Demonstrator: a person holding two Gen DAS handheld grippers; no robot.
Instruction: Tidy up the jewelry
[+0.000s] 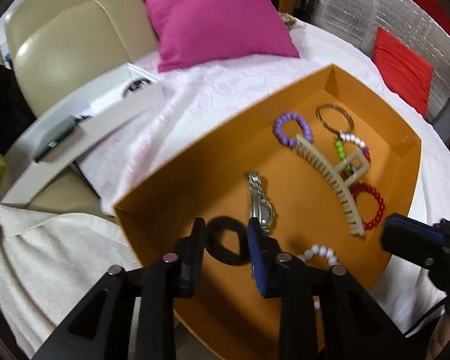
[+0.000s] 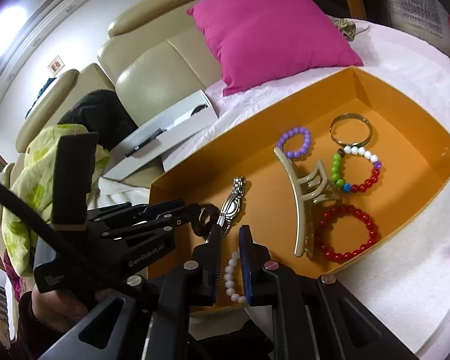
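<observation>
An orange box (image 1: 177, 180) (image 2: 429, 198) lies on a white cloth. On its floor are a silver watch (image 1: 261, 207) (image 2: 234, 201), a beige claw clip (image 1: 327, 174) (image 2: 300, 198), purple (image 2: 294, 130), red (image 2: 324, 225) and multicoloured (image 2: 336, 168) bead bracelets and a metal bangle (image 2: 349, 117). My left gripper (image 1: 226, 231) (image 2: 208, 219) is open low in the box's near corner, and a black hair tie (image 1: 222, 252) lies between its fingers. My right gripper (image 2: 229, 234) (image 1: 388, 234) is shut and empty, hovering above a white bead bracelet (image 1: 318, 252) (image 2: 229, 273).
A pink pillow (image 1: 216, 15) (image 2: 270, 30) sits behind the box. To the left, a white tray (image 1: 84, 126) with a black item rests on a beige sofa (image 2: 153, 72). A red cushion (image 1: 402, 72) is at the far right, a green patterned cloth (image 2: 36, 165) at left.
</observation>
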